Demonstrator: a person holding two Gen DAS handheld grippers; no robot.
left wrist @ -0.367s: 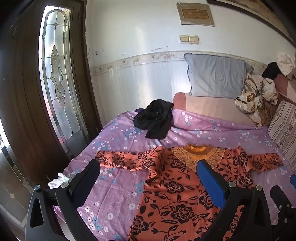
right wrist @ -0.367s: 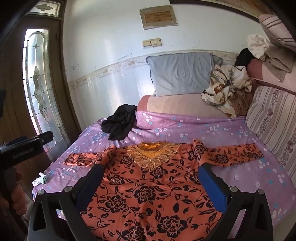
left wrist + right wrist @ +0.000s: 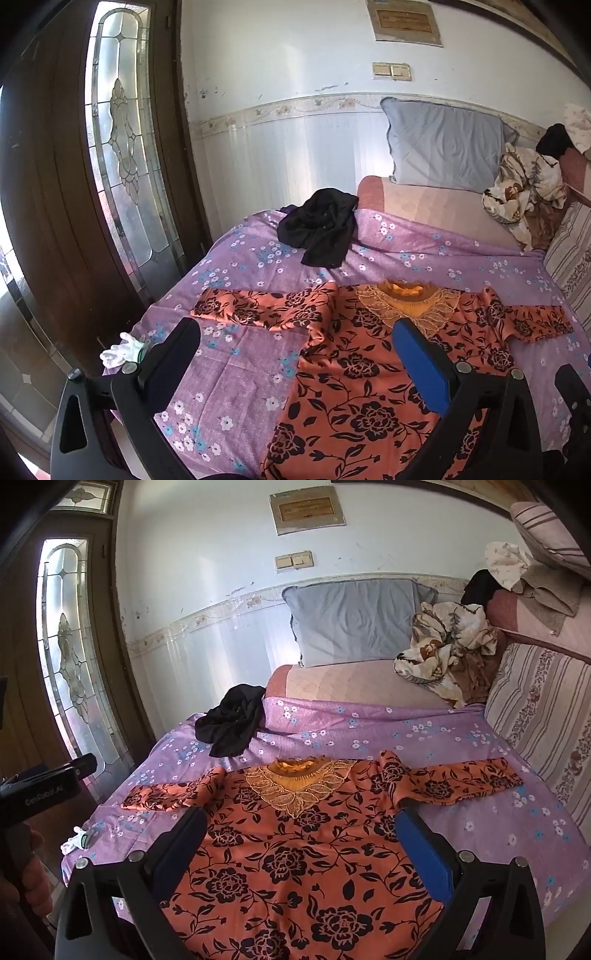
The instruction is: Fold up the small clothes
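So far we are looking at a task that is barely begun. The orange floral top (image 3: 295, 853) is lying spread flat, front up, on the bed (image 3: 461, 731) with its lilac flowered sheet, neckline pointing toward the pillows and both long sleeves stretched out to the sides. No fold is showing in it yet: the body is lying open and neither sleeve is turned in, though the left sleeve (image 3: 258, 308) is sitting a little rumpled near the shoulder.

We are holding the left tool (image 3: 295, 354) over the left side of the top, above the bare sheet under that sleeve, angled down, its jaws spread wide with nothing between them. The right tool (image 3: 301, 845) is hovering over the middle of the garment's body, likewise released and empty. Neither one is touching cloth as far as we can tell.

Beyond the top, a crumpled black garment (image 3: 232, 725) is waiting near the far left of the sheet, well apart from the orange one, and it is looking unfolded too. A patterned cream bundle (image 3: 447, 646) is sitting by the grey pillow (image 3: 354, 624); whether it belongs to the job we cannot tell.

We are judging that all the folding is still ahead: sleeves in, body over, then the black piece.
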